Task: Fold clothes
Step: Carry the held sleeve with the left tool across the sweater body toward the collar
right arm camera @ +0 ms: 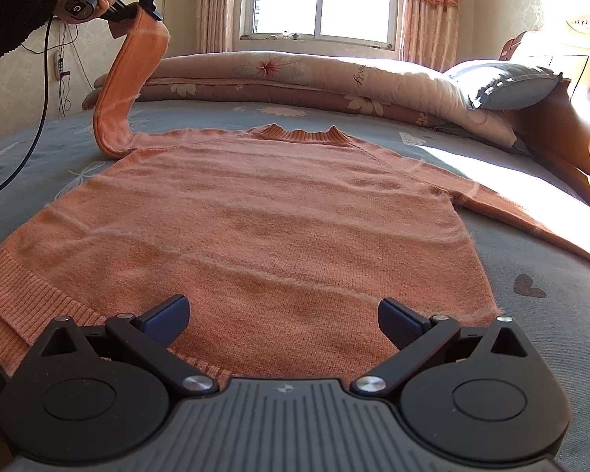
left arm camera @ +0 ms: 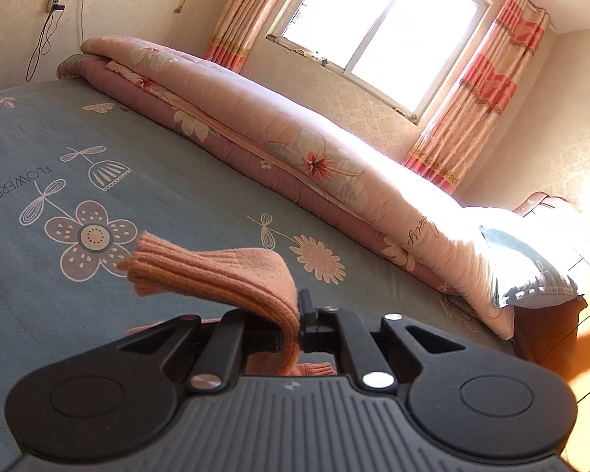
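Observation:
An orange knit sweater (right arm camera: pixel 255 228) lies flat on the grey-blue flowered bed sheet (right arm camera: pixel 531 244), collar toward the window. Its left sleeve (right arm camera: pixel 133 78) is lifted off the bed in an arc. My left gripper (left arm camera: pixel 299 322) is shut on the ribbed sleeve cuff (left arm camera: pixel 216 271), which drapes over its fingers. In the right wrist view the left gripper (right arm camera: pixel 145 8) is held high at the upper left by a hand in a black sleeve. My right gripper (right arm camera: pixel 283 314) hovers open over the sweater's lower hem, with nothing between its fingers. The right sleeve (right arm camera: pixel 539 220) lies stretched out to the right.
A folded pink floral quilt (left arm camera: pixel 295 145) runs along the far side of the bed below the window (left arm camera: pixel 377 27). A grey pillow (right arm camera: pixel 503 82) rests against the wooden headboard (right arm camera: pixel 570 70) at the right. Cables (right arm camera: pixel 39 126) hang at the left wall.

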